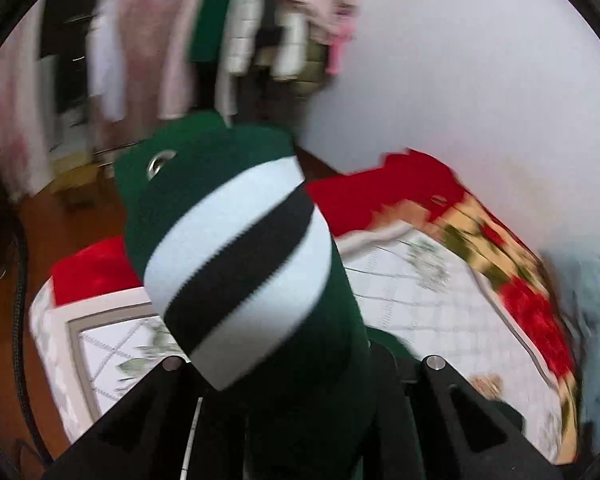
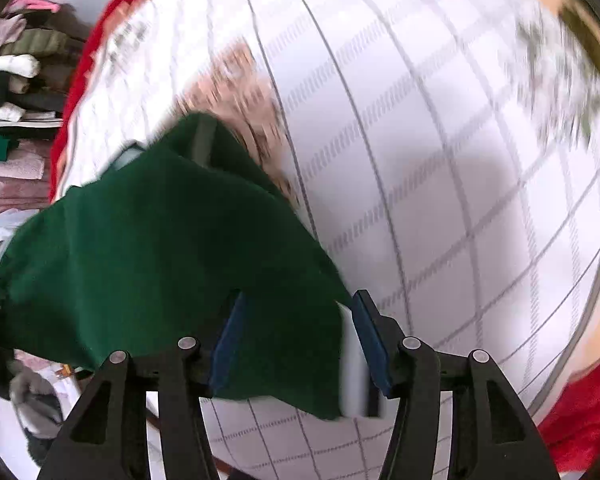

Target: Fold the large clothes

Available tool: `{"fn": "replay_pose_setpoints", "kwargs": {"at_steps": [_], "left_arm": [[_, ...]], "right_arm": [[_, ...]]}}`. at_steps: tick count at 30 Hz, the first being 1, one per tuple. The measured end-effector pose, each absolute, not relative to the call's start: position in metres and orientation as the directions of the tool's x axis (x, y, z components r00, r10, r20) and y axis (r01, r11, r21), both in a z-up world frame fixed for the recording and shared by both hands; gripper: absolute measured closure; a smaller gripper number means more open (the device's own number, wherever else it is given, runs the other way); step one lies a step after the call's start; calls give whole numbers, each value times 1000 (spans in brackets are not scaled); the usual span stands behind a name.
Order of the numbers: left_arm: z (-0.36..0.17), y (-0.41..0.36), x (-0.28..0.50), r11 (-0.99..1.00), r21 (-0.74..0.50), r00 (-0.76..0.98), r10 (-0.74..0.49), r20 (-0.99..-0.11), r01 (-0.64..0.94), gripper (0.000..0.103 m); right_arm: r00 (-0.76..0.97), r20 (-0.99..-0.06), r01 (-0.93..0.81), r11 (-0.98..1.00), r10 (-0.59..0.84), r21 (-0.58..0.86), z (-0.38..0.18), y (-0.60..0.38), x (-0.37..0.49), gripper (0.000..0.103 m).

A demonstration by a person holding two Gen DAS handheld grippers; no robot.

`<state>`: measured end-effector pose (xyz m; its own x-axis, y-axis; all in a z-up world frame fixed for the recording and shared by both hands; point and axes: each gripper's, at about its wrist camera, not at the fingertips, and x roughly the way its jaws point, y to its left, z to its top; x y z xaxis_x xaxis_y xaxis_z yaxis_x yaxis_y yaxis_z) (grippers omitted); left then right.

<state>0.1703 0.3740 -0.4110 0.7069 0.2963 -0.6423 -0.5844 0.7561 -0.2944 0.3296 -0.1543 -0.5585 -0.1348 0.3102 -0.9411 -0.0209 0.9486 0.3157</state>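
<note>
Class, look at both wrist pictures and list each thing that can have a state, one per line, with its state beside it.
Green garment: lifted off the bed, gripped at two places.
Left gripper: shut on the green garment.
Right gripper: jaws apart, garment's white edge between the pads.
Bed cover: spread flat.
Hanging clothes: hung in the background, blurred.

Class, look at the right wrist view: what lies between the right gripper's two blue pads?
In the right wrist view, the green garment with its white stripe fills the gap in the right gripper.
</note>
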Motion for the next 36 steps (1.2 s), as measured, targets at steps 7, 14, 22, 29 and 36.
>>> {"fn": "replay_pose_setpoints", "kwargs": {"at_steps": [7, 14, 22, 29, 36], "left_arm": [[-403, 280, 206, 874, -343, 752, 37, -659, -344, 93], [-427, 176, 233, 890, -427, 693, -208, -690, -158, 93], [-518, 85, 239, 935, -355, 444, -314, -839, -9, 93], [-495, 96, 231, 973, -231, 377, -204, -904, -28, 86], [-478, 107, 207, 977, -174, 316, -128, -940, -123, 63]], "right_arm": [[-117, -935, 47, 942, 335, 331, -594, -172, 317, 45], [-129, -907, 83, 916, 401, 393, -604, -182, 319, 45], [-145, -897, 79, 908, 418, 410, -611, -188, 310, 44], [-138, -902, 51, 912, 410, 407, -597, -191, 313, 44], [-45, -910, 79, 910, 412, 408, -554, -220, 302, 38]]}}
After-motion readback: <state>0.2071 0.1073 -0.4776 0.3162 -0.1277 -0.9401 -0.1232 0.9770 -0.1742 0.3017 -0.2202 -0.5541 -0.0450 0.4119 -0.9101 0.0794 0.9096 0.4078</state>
